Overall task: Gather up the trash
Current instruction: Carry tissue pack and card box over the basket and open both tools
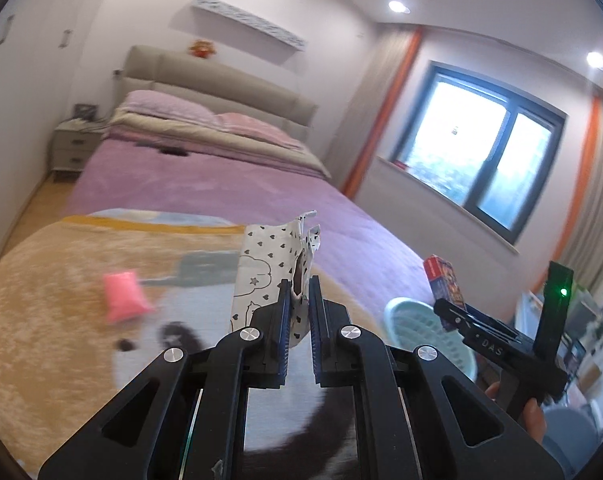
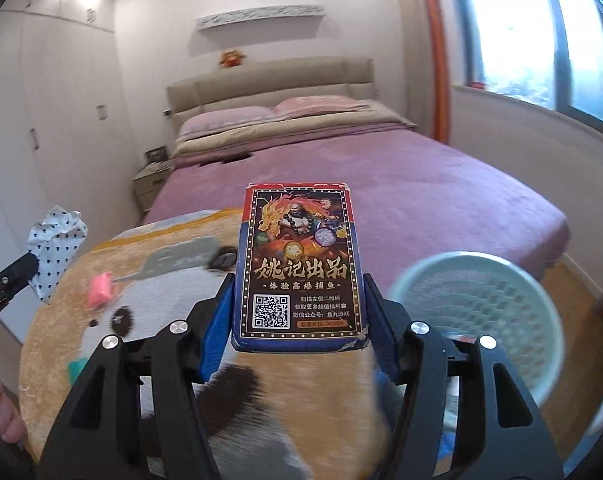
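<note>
bedroom scene, two hand-held grippers above the foot of a bed.

- left gripper: fingers pressed together, pinching a crumpled white wrapper printed with small black hearts; the wrapper stands up out of the fingers, clear of the bedding. in the right wrist view the same wrapper shows at the left edge.
- right gripper: fingers part-spread and clamped on the two long sides of a red-and-blue card box, held upright with its printed face and qr code toward the camera. in the left wrist view the box shows at right, above the basket.
- pale green mesh basket: round, just right of the box and lower.
- panda-print blanket: orange, white and black, spread over the foot of the bed.
- pink packet: lying on the blanket, left of the wrapper, blurred.
- purple bedspread, pillows at the headboard, window at right.
</note>
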A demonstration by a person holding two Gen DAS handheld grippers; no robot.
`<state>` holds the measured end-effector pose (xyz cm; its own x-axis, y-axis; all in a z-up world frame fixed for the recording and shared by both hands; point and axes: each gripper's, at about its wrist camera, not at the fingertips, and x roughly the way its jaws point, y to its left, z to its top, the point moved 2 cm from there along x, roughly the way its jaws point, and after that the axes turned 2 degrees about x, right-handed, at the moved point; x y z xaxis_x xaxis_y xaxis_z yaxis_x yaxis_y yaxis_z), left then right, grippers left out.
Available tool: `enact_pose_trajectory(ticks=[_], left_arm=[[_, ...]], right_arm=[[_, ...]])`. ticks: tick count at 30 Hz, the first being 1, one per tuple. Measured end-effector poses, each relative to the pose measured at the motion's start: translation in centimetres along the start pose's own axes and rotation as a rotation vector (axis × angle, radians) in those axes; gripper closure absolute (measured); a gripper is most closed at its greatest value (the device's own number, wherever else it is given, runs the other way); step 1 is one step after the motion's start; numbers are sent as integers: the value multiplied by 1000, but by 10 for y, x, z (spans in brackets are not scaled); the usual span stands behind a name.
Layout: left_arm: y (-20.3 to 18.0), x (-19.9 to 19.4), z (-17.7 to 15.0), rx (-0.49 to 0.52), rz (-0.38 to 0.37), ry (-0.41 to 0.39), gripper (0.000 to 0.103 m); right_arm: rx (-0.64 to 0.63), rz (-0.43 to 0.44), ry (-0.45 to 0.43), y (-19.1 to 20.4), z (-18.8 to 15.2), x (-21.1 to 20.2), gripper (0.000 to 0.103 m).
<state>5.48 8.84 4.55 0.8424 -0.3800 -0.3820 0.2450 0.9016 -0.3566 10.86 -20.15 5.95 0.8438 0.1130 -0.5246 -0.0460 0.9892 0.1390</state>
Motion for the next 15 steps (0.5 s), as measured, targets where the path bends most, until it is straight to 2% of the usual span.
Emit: enact_pose_trajectory(ticks=[8, 15], left_arm=[[-98, 51, -5, 128, -131, 69, 96], [-164, 118, -20, 217, -205, 183, 96]], right_arm=[[129, -96, -18, -90, -5, -20, 46], [273, -118, 34, -160, -19, -3, 46]])
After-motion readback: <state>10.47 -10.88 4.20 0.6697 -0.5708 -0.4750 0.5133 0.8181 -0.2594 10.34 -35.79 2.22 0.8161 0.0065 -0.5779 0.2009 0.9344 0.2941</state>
